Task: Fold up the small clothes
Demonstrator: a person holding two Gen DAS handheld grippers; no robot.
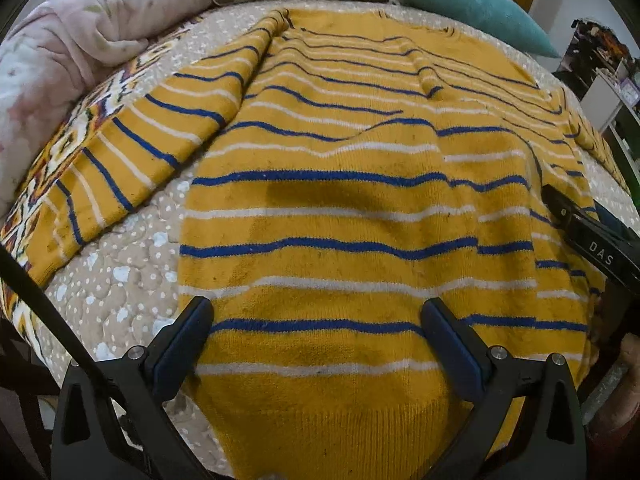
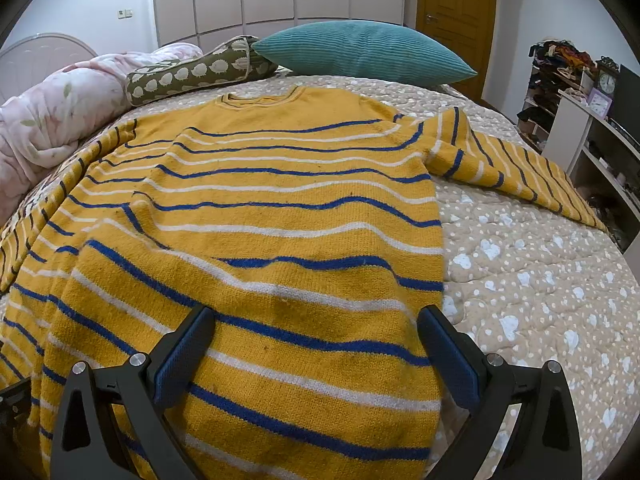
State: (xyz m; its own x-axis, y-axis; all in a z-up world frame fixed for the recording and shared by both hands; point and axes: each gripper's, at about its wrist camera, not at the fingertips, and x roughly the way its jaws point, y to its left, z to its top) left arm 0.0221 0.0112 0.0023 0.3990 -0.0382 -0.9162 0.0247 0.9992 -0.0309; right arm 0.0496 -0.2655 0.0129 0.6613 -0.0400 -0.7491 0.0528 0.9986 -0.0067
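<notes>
A yellow sweater [image 1: 340, 200] with blue and white stripes lies spread flat on the bed, collar at the far end and both sleeves out to the sides; it also shows in the right wrist view [image 2: 288, 216]. My left gripper [image 1: 318, 312] is open, its jaws wide apart over the sweater's lower left part near the hem. My right gripper [image 2: 316, 320] is open over the sweater's lower right part, and its black body [image 1: 596, 240] shows at the right edge of the left wrist view. Neither holds any cloth.
The beige dotted quilt [image 2: 540, 280] covers the bed. A pink floral duvet [image 2: 60, 108], an olive patterned bolster [image 2: 192, 72] and a teal pillow [image 2: 360, 52] lie at the head. White shelves [image 2: 592, 128] stand to the right.
</notes>
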